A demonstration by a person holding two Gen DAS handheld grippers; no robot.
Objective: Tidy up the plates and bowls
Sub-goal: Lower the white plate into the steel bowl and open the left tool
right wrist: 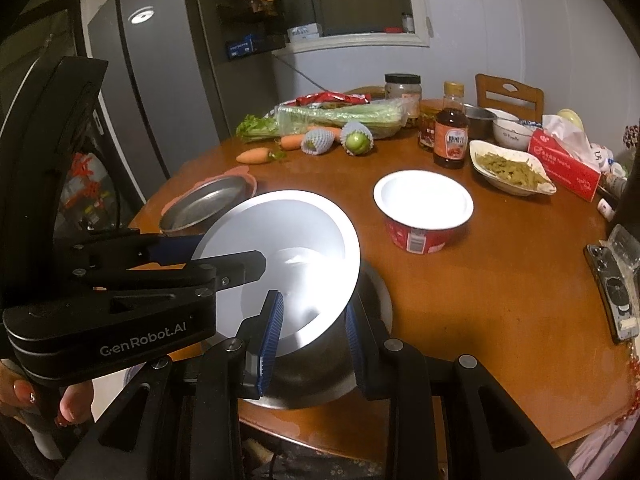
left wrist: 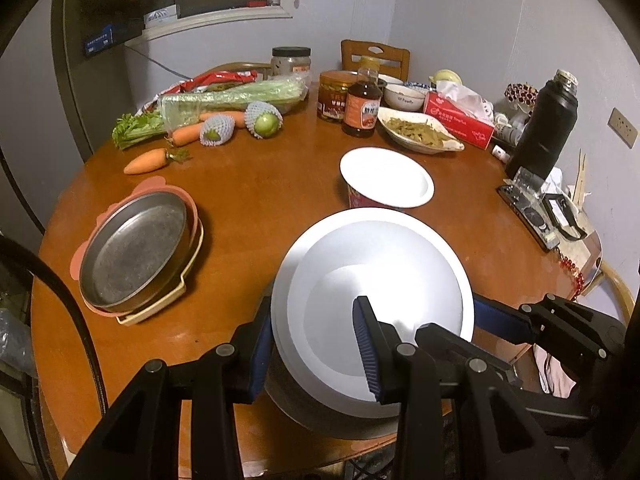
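A stack of white plates [left wrist: 380, 264] sits in a grey metal bowl [left wrist: 320, 420] at the near edge of the round table. My left gripper [left wrist: 314, 350] is shut on the stack's near rim, one pad inside the top plate and one outside. In the right wrist view my right gripper [right wrist: 313, 334] is shut on the rim of the same white plates [right wrist: 288, 232] and the metal bowl [right wrist: 320, 380]. The other gripper's finger lies on the plate from the left. I cannot tell whether the bowl touches the table.
A metal pan [left wrist: 136, 252] in a pink tray stands at the left. A red noodle cup [left wrist: 386, 184] is just behind the stack. Further back are a dish of greens [left wrist: 420, 132], a small white bowl [left wrist: 404, 98], bottles, jars, carrots and celery. A phone [right wrist: 612, 292] lies at the right.
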